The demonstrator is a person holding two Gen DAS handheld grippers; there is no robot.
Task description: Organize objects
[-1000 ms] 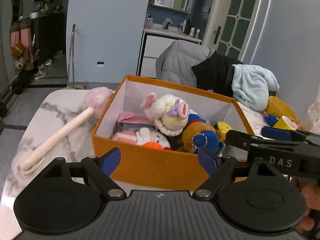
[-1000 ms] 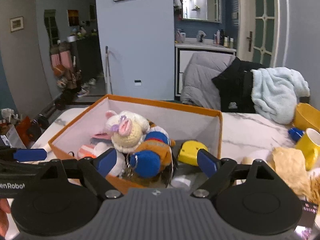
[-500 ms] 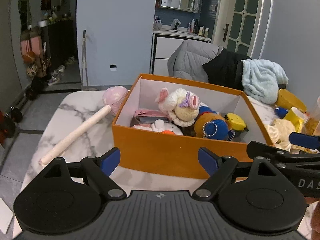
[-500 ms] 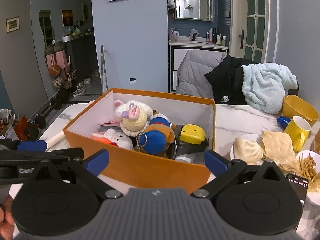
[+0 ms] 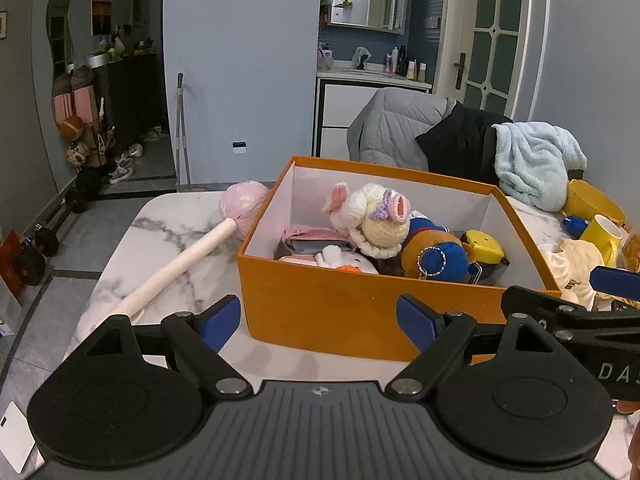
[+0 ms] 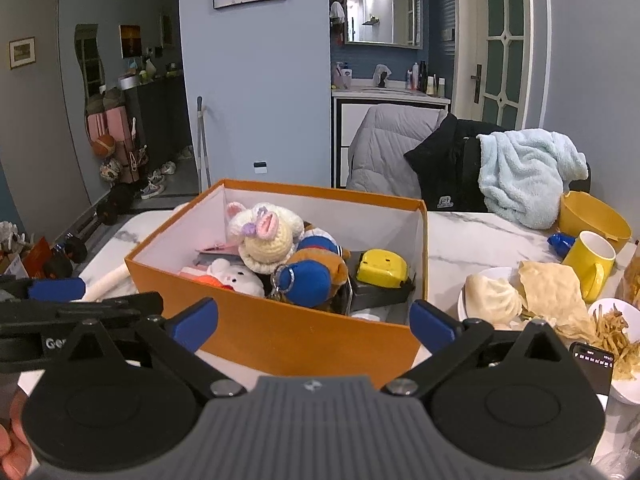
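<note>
Nearest: left hand-held gripper point(image 5: 320, 320) and right hand-held gripper point(image 6: 314, 322), both with jaws spread wide and nothing between them, poised just short of the box, likely free for a next pick; white marble-veined worktop point(image 5: 168, 232) carrying an orange cardboard box with white lining point(image 5: 360, 304); gathered inside it for tidiness: cream crocheted bunny doll point(image 5: 372, 216), orange-and-blue plush keychain point(image 5: 436, 256), yellow plastic tape measure point(image 6: 382, 268); outside, beside the box's left wall, a pink-headed massage stick point(image 5: 188, 256), seemingly not yet sorted; far right, yellow ceramic mug point(image 6: 590, 260)
</note>
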